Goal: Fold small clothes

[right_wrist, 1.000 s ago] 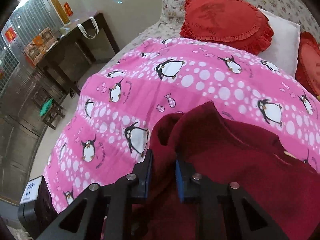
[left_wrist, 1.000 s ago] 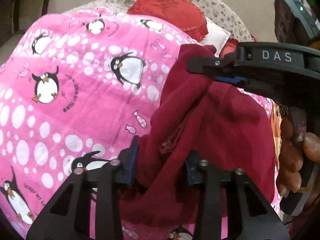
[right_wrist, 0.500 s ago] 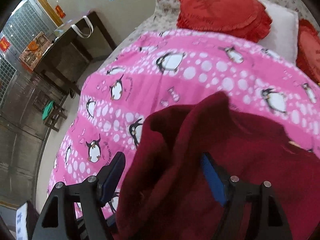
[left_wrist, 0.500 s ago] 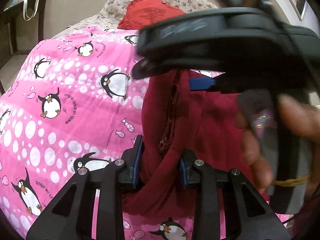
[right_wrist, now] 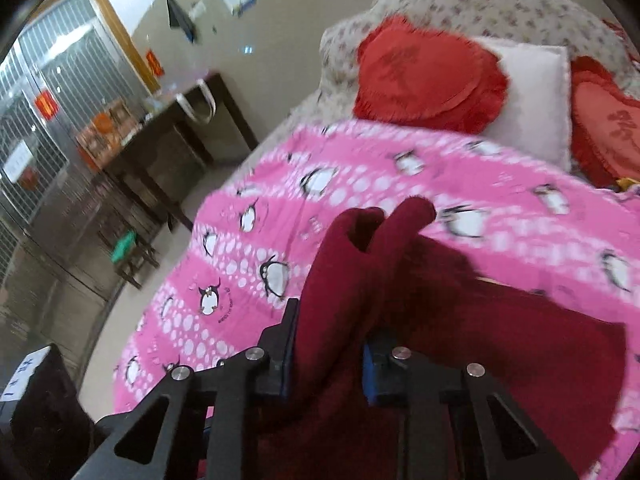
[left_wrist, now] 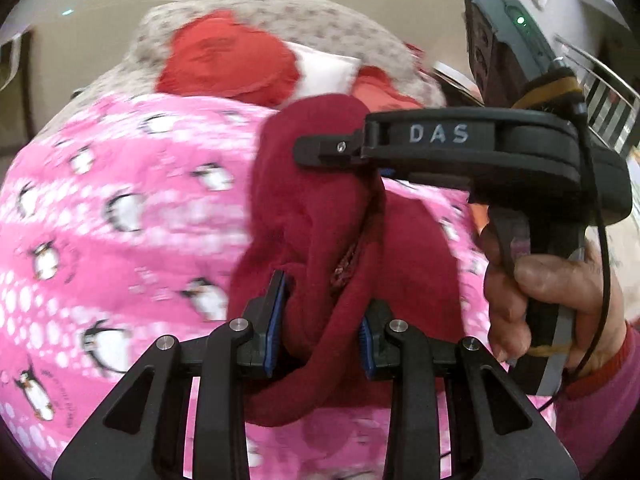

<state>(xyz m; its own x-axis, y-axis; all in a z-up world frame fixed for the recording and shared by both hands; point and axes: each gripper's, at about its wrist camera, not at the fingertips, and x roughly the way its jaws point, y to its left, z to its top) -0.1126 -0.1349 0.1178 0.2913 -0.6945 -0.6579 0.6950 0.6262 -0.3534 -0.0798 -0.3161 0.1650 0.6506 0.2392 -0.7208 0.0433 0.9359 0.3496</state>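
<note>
Above the pink penguin bedspread (right_wrist: 360,184), both grippers lift the maroon garment (left_wrist: 320,216): left gripper (left_wrist: 322,328) pinches a bunched edge at 6 o'clock; right gripper (right_wrist: 328,354) clamps another, apparently to spread it for folding.

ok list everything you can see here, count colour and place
garment: 1, dark red, bunched on the blanket, held by both tools
blanket: 1, pink with penguins, over the bed
heart cushions: 2, red, head of the bed
pillow: 1, white, between the cushions
bedcover: 1, floral beige, behind the cushions
table: 1, dark wood, left of the bed
bag: 1, white handles, on the table
stool: 1, green top, on the floor by the table
left tool: 1, black, blue pads, gripping the garment
right tool: 1, black, blue pads, gripping the garment
right hand: 1, on the right tool's handle
</note>
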